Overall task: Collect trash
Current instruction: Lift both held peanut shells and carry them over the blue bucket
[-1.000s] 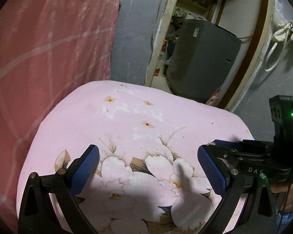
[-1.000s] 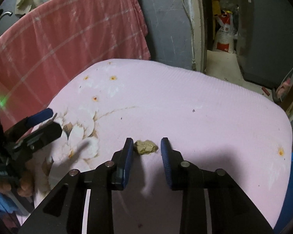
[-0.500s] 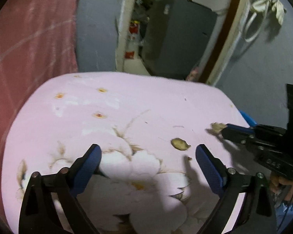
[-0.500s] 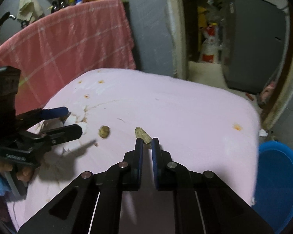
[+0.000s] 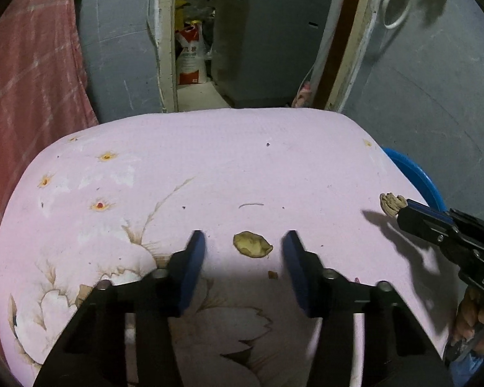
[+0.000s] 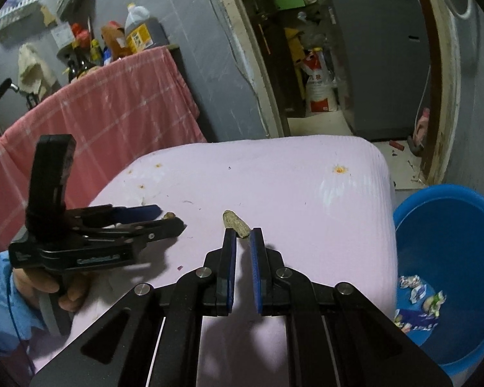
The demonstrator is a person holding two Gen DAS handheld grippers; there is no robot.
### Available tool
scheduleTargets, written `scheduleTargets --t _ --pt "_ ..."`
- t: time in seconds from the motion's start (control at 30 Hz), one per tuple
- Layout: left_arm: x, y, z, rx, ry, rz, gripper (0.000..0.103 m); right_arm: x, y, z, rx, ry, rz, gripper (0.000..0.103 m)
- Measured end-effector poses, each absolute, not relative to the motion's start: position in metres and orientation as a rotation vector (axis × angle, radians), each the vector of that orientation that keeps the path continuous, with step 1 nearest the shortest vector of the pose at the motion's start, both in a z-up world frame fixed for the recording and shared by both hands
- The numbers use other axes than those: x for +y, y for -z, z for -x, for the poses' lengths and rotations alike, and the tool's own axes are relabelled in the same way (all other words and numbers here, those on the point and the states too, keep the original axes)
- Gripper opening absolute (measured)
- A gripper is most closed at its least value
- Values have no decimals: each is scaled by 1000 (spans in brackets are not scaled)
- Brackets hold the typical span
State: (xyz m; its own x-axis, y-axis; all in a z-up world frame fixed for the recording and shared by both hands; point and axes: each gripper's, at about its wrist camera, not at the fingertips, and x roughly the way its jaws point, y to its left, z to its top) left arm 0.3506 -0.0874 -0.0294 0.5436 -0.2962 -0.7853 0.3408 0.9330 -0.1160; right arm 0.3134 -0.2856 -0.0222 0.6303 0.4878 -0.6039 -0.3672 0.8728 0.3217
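since a sec ago both grippers slid toward blue tub [image 6: 448, 225]. r gripper [image 6: 242, 235] pinches brown scrap [image 6: 235, 222] near it; l gripper [image 5: 243, 246] closing round flat scrap [image 5: 251, 244] on pink cloth [image 5: 242, 161], not touching yet.

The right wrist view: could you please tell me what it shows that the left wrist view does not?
Only the right wrist view shows the inside of the blue basin with wrappers in it, and bottles behind the pink cloth.

Only the left wrist view shows a flat brown scrap lying between the closing left gripper's fingers, untouched.

Both show the pink table, the grey cabinet, and the right gripper shut on a brown scrap.
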Motion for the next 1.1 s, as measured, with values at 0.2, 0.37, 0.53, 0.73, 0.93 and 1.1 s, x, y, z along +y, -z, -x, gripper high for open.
scheduleTargets --t 0.2,0.37,0.53,0.73,0.93,1.1 --pt "-96 28 -346 912 408 -80 18 -286 23 -307 714 -493 -185 7" --pt "-98 27 -340 878 385 -97 16 -291 21 -303 687 -497 -211 7" --pt "-96 6 -318 714 380 -49 16 -295 16 -298 641 -490 -227 7" --pt "-106 -24 -293 521 356 33 16 -312 -6 -282 497 -441 -270 7" --pt "-128 -47 -271 367 368 73 16 -342 -31 -260 315 -380 -331 7" --pt "-157 -69 -261 274 403 76 16 -373 -42 -243 166 -327 -375 7"
